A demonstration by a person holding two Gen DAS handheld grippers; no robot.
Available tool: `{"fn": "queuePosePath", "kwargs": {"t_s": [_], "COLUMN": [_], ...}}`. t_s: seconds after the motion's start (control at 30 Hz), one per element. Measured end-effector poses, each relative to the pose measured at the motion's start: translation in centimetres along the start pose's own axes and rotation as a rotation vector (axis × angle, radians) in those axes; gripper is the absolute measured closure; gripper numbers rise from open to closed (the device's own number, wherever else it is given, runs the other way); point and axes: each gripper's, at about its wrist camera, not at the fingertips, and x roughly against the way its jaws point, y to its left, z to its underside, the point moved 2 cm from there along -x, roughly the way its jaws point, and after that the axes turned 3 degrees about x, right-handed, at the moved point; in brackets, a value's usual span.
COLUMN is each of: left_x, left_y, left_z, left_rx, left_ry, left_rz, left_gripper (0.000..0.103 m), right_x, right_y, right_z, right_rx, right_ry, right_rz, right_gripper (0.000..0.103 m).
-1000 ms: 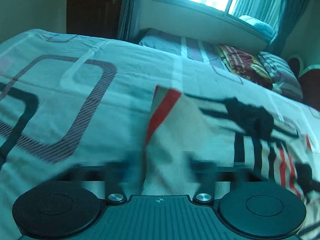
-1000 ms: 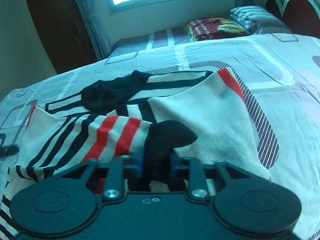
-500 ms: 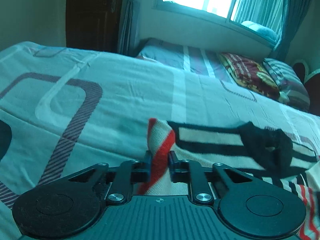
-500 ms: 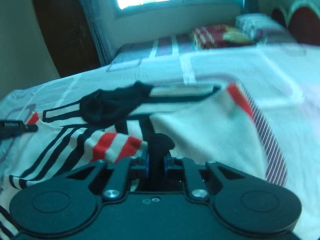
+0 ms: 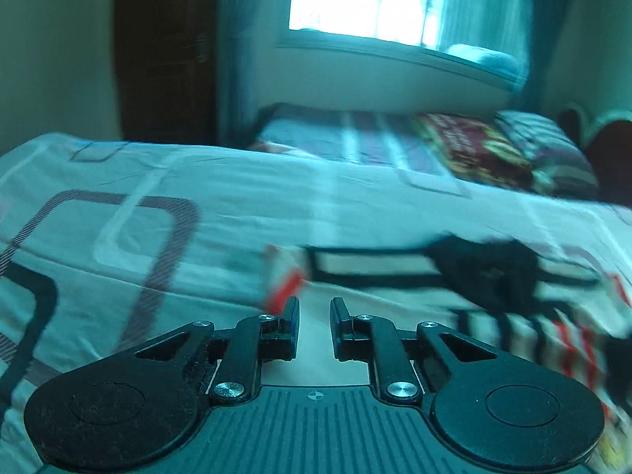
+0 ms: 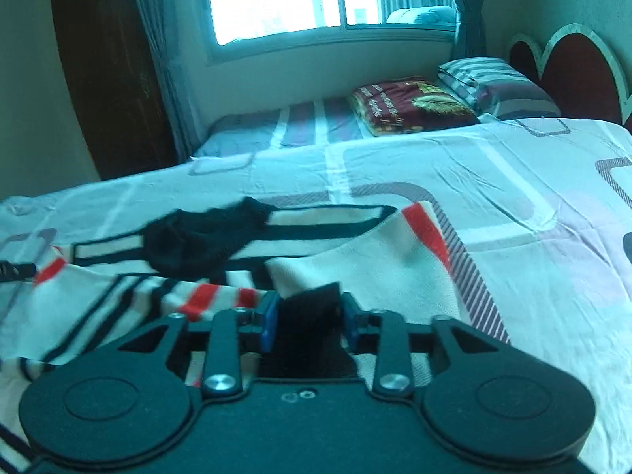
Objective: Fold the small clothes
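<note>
A small cream garment (image 6: 371, 272) with black and red stripes lies spread on the bed, its black collar (image 6: 201, 237) bunched near the far edge. In the left wrist view the garment (image 5: 379, 268) lies just ahead, blurred. My left gripper (image 5: 315, 308) is open, its fingers over the garment's near left corner, holding nothing. My right gripper (image 6: 310, 308) is open, with a black cuff (image 6: 310, 316) of the garment lying loose between its fingers. The left gripper's tip shows at the left edge of the right wrist view (image 6: 15, 270).
The bed (image 6: 513, 197) has a pale cover with grey and dark rounded-rectangle patterns. Pillows and a folded red blanket (image 6: 410, 106) lie at the far end under a window. A dark wooden door (image 6: 106, 79) stands at the left. A headboard (image 6: 572, 67) is at the right.
Both grippers have opened. The left one let go of the red-striped corner; the right one let go of the black cuff. The garment has settled flat on the bed.
</note>
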Motion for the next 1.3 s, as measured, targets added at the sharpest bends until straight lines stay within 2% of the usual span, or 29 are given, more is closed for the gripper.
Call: {"fn": "queuePosePath", "kwargs": {"t_s": [0.03,0.07,0.1,0.17,0.2,0.23,0.37,0.43,0.47,0.5,0.6,0.7,0.83,0.9,0.97,1.03,1.1,1.3], "left_x": [0.2,0.3,0.2,0.2,0.1,0.1,-1.0,-1.0,-0.9,-0.8,-0.5,-0.5,-1.4,-2.4,-3.8,-4.0,-4.1,-3.4], "left_y": [-0.9,-1.9,-2.8,-4.5,-5.1,-5.5,-5.6,-5.4,-5.6,-5.8,-6.2,-6.9,-7.7,-7.8,-7.5,-7.2,-7.2,-6.6], "left_z": [0.4,0.7,1.1,1.8,2.1,2.5,4.6,5.1,5.1,4.9,4.1,3.2,2.4,2.4,3.0,3.4,3.4,3.1], "left_rx": [-0.021,-0.035,-0.046,-0.062,-0.066,-0.066,-0.057,-0.059,-0.060,-0.060,-0.036,-0.028,-0.038,-0.036,-0.024,-0.032,-0.040,-0.044], "left_ry": [0.018,0.037,0.053,0.065,0.068,0.065,0.097,0.056,0.051,0.050,0.042,0.021,0.001,0.025,0.089,0.067,0.076,0.105], "left_rz": [0.025,0.049,0.066,0.076,0.070,0.061,0.022,0.014,0.006,0.005,0.017,0.023,0.010,0.004,-0.008,-0.012,-0.007,-0.006], "left_gripper": [0.088,0.088,0.086,0.067,0.042,0.027,0.026,0.026,0.026,0.026,0.026,0.026,0.026,0.026,0.026,0.026,0.026,0.026], "right_x": [0.1,0.2,0.2,0.2,0.2,0.2,0.7,0.3,0.1,-0.3,-2.0,-2.9,-4.0,-4.6,-5.3,-6.9,-7.0,-6.3], "right_y": [0.6,1.2,1.6,2.1,2.3,2.5,2.2,1.9,2.1,2.7,4.2,4.6,5.5,5.8,6.0,6.0,5.4,4.9], "right_z": [-0.1,-0.2,-0.4,-1.0,-1.2,-1.4,-0.9,-0.8,-0.7,-0.6,-0.2,-0.5,-0.9,-1.1,-0.9,0.1,0.3,0.2], "right_rx": [0.009,0.025,0.041,0.057,0.069,0.082,0.116,0.078,0.069,0.084,0.141,0.130,0.185,0.178,0.207,0.255,0.265,0.259], "right_ry": [0.000,-0.010,-0.027,-0.042,-0.041,-0.048,-0.080,-0.041,-0.021,-0.001,0.055,0.069,0.074,0.081,0.097,0.155,0.132,0.146], "right_rz": [-0.018,-0.010,0.010,0.019,0.016,0.025,0.075,-0.014,-0.069,-0.096,-0.120,-0.146,-0.145,-0.161,-0.166,-0.130,-0.145,-0.124], "right_gripper": [0.064,0.067,0.066,0.062,0.062,0.061,0.046,0.052,0.062,0.066,0.071,0.069,0.070,0.069,0.071,0.071,0.071,0.071]}}
